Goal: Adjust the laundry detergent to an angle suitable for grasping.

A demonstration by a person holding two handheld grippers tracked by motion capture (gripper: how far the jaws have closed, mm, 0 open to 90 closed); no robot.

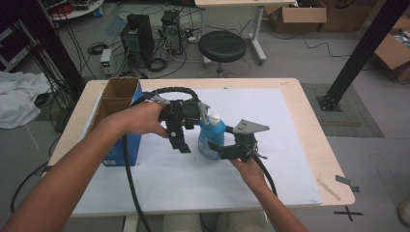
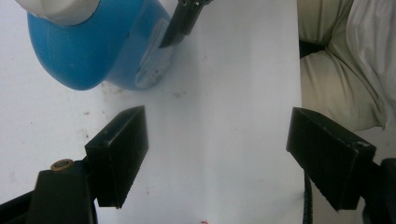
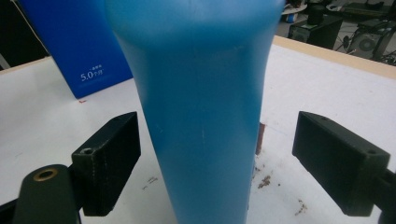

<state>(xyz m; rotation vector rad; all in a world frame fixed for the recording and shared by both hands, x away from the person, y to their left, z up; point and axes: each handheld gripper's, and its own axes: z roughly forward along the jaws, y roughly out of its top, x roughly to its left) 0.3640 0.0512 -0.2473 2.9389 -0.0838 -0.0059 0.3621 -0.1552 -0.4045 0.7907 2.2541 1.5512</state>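
A blue bottle (image 1: 211, 139) with a white cap stands upright on the white mat (image 1: 285, 145) at the table's middle. My right gripper (image 1: 216, 148) reaches in from the right at the bottle's base. In the right gripper view the bottle (image 3: 201, 93) stands between the right gripper's (image 3: 215, 158) jaws, with a gap on each side, so it is open. My left gripper (image 1: 180, 142) hangs just left of the bottle, pointing down. The left gripper (image 2: 219, 154) is open with only the mat between its jaws. The bottle (image 2: 93, 46) lies beyond it.
An open blue cardboard box (image 1: 118, 116) stands at the table's left edge, close to my left forearm. Brown crumbs (image 3: 266, 179) dot the mat by the bottle. A thin wooden stick (image 1: 329, 189) lies at the table's front right corner. A black stool (image 1: 222, 46) stands behind the table.
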